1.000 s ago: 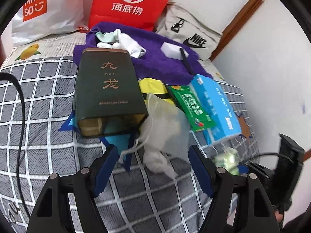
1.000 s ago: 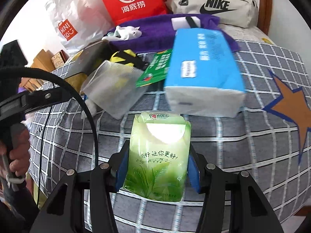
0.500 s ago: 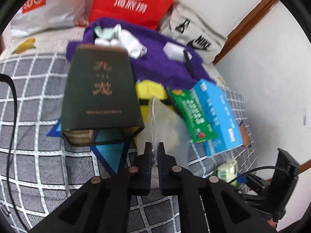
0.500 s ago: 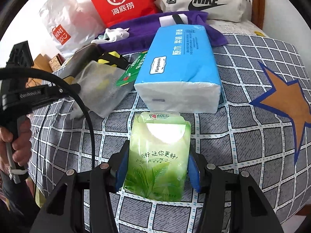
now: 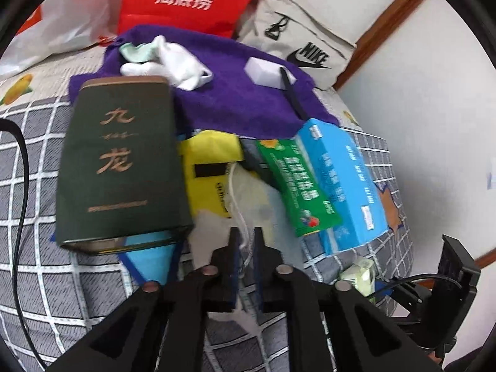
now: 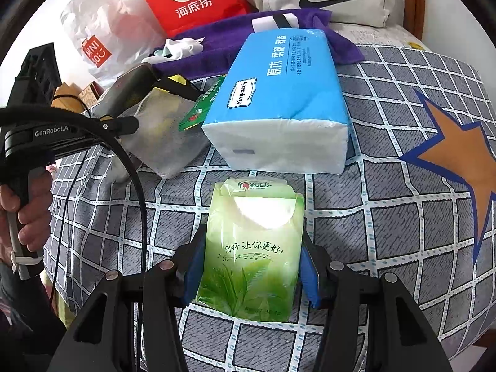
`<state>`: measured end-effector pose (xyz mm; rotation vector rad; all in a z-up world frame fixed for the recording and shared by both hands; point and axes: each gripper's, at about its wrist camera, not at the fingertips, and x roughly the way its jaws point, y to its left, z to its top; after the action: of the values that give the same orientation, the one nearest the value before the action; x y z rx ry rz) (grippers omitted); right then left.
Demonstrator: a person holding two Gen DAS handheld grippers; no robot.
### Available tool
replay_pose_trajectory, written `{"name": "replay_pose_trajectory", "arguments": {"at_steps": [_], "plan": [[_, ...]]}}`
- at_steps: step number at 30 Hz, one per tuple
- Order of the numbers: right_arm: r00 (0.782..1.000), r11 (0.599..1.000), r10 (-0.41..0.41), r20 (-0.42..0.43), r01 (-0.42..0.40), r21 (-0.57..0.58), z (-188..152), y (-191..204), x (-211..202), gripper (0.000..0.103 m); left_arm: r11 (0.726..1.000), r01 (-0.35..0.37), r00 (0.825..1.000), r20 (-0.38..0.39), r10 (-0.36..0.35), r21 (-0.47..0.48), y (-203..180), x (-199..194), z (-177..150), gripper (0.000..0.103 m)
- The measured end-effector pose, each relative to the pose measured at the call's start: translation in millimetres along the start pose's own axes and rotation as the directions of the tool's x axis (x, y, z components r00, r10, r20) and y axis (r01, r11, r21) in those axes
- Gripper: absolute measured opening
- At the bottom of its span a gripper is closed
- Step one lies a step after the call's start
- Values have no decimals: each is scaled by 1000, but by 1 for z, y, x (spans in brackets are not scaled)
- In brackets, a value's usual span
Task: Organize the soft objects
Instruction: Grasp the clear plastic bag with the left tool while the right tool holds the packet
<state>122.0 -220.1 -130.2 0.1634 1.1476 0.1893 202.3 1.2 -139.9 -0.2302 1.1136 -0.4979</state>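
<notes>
Left gripper (image 5: 246, 241) is pinching the translucent white mesh drawstring pouch (image 5: 248, 198) (jaws nearly closed) lying beside the dark green rectangular tin (image 5: 119, 170). Right gripper (image 6: 251, 266) is clamping the green plastic tissue pack (image 6: 251, 248), resting on the grey checked bedspread (image 6: 387, 217) just before the blue tissue brick (image 6: 285, 93).

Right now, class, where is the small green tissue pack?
In the right wrist view, the green tissue pack sits low and central, clamped in the right gripper, just in front of the big blue tissue pack on the checked bedcover.
</notes>
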Motion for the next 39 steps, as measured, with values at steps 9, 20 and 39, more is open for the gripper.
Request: {"name": "replay_pose_trajectory", "arguments": {"at_steps": [9,20,39], "plan": [[999,999,8,32,-6,-44,5,8,-22,53,999,34,997,65,-36,34,-9,-39,-4,5],[992,991,56,117,-41,-127,18,33,-63,53,997,21,990,136,-30,68,-20,-78,0,5],[978,987,84,192,-56,-147,70,28,-71,53,995,-11,981,192,-7,95,-35,-92,49,5]]}}
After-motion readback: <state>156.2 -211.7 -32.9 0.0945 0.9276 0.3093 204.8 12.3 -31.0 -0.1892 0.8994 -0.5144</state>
